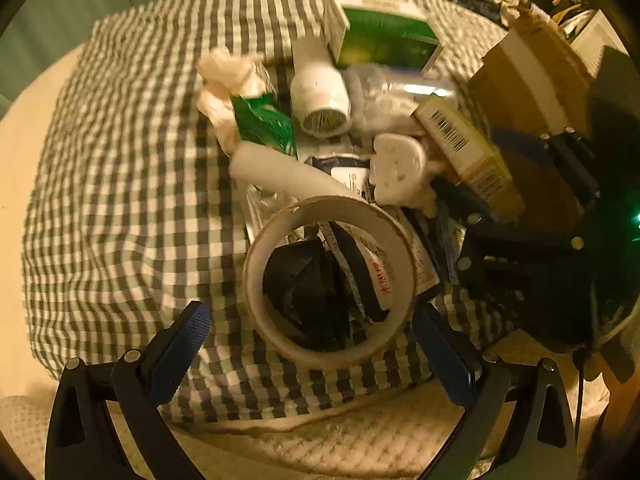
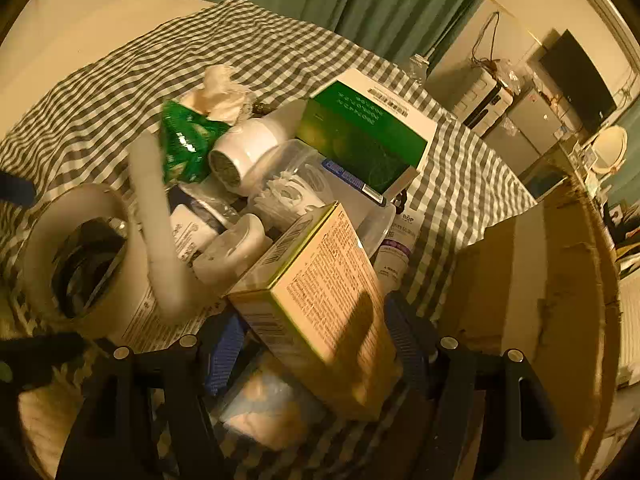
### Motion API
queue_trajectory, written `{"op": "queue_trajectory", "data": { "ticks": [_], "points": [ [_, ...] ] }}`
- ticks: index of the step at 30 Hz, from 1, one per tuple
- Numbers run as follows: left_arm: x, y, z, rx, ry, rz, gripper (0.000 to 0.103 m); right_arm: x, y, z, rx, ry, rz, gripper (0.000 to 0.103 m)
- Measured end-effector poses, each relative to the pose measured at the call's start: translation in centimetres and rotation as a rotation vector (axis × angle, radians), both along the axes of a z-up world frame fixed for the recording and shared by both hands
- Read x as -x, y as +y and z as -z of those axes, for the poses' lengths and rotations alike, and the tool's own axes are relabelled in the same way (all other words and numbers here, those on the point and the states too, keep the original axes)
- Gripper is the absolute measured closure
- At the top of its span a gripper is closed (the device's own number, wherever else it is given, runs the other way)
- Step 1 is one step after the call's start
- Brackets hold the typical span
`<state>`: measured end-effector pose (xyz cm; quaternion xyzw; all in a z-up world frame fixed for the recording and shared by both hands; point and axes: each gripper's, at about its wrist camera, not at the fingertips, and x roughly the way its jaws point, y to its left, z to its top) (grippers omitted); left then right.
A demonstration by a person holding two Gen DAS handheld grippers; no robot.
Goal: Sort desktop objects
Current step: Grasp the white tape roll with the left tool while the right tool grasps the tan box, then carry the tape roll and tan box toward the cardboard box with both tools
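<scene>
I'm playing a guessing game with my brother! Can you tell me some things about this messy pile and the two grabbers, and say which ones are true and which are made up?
1. The left gripper is open, with the tape roll between its fingers. True.
2. The right gripper holds a green snack bag. False: its fingers sit either side of the yellow box; the green packet lies in the pile.
3. The cloth under the pile is checkered. True.
4. The white hair dryer stands upright. False: it lies on its side.
5. The big green and white box sits at the far side of the pile. True.
</scene>
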<state>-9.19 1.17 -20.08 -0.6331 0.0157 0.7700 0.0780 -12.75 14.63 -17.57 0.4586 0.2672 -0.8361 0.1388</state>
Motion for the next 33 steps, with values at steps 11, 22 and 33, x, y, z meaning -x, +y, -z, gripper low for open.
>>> {"op": "queue_trajectory", "data": {
  "ticks": [11, 22, 33],
  "points": [
    [1.7, -0.7, 1.2, -0.070, -0.011, -0.041, 0.020, 1.9, 2.1, -0.9, 0.147, -0.009, 0.132, 0.066],
    [-0.4, -2.2, -5.0, -0.083, 0.222, -0.098, 0.020, -0.1, 1.6, -6.8, 0.284, 0.108, 0.152, 0.068],
    [-2.9, -3.7, -12.4, -0.062, 0.522, -0.149, 0.020, -4.8, 1.5, -12.1, 0.416, 0.253, 0.150, 0.068]
  ]
}}
